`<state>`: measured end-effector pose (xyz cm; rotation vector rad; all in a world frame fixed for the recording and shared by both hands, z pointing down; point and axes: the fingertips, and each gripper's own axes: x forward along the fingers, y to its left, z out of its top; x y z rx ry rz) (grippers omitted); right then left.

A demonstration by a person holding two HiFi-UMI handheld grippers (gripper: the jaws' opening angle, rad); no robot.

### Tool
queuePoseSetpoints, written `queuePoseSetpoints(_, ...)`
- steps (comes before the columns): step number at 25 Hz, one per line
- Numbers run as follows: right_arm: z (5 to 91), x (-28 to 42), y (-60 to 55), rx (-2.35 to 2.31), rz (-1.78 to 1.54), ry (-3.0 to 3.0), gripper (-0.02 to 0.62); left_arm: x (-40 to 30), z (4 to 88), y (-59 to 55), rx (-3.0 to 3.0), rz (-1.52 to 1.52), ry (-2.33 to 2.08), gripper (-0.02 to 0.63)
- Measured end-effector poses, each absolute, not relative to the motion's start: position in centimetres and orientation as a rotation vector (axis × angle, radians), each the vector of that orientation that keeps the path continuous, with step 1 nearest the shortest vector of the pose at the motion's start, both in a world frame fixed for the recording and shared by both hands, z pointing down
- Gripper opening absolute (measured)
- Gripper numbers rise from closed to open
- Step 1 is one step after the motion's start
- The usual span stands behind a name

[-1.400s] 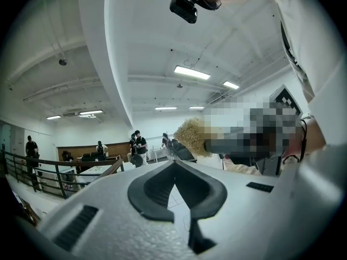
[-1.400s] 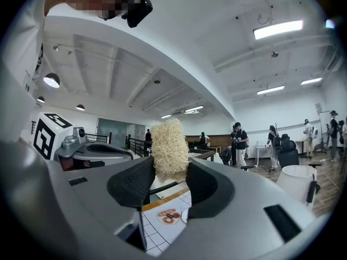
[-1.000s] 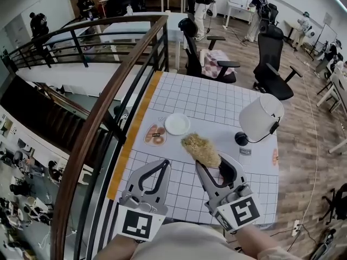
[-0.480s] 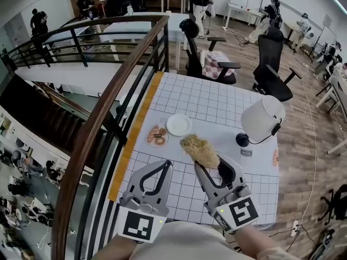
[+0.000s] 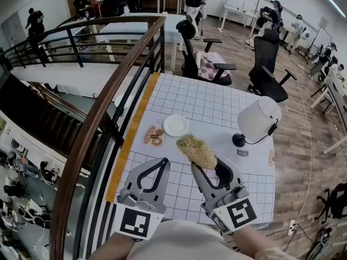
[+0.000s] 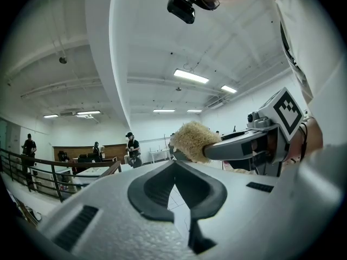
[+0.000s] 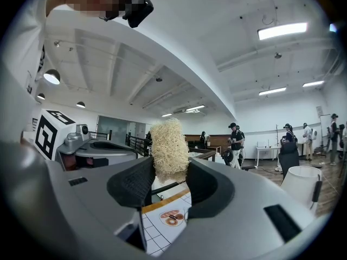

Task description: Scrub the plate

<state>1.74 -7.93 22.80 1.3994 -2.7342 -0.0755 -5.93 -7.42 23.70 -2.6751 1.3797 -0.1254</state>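
- Bench (image 5: 209, 103): gridded far half bare, open for passage.
- Railing (image 5: 111, 104): walls off the bench's left edge.
- Lamp (image 5: 259, 119): blocks the right side.
- Plate (image 5: 175, 125): open from above; doughnut dish (image 5: 154, 136) just beside it on the left; scouring pad (image 5: 197, 151) over the near-right approach.

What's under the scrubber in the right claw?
Only white gridded tabletop shows around the straw-coloured fibrous scrubber; the round white plate lies beyond it. The spot beneath is covered.

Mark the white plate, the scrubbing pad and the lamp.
white plate (image 5: 175, 125), head view, its centre.
scrubbing pad (image 5: 196, 150), head view, middle of the fibrous wad.
lamp (image 5: 259, 118), head view, side of its white shade.
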Motion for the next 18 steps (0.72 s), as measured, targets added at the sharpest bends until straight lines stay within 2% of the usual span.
queuePoseSetpoints(18, 21.6, 1.4, -7.0, 1.368, -0.015, -2.807, 0.179, -5.6, 24.0, -6.9, -2.691, -0.118, 1.404, 0.012)
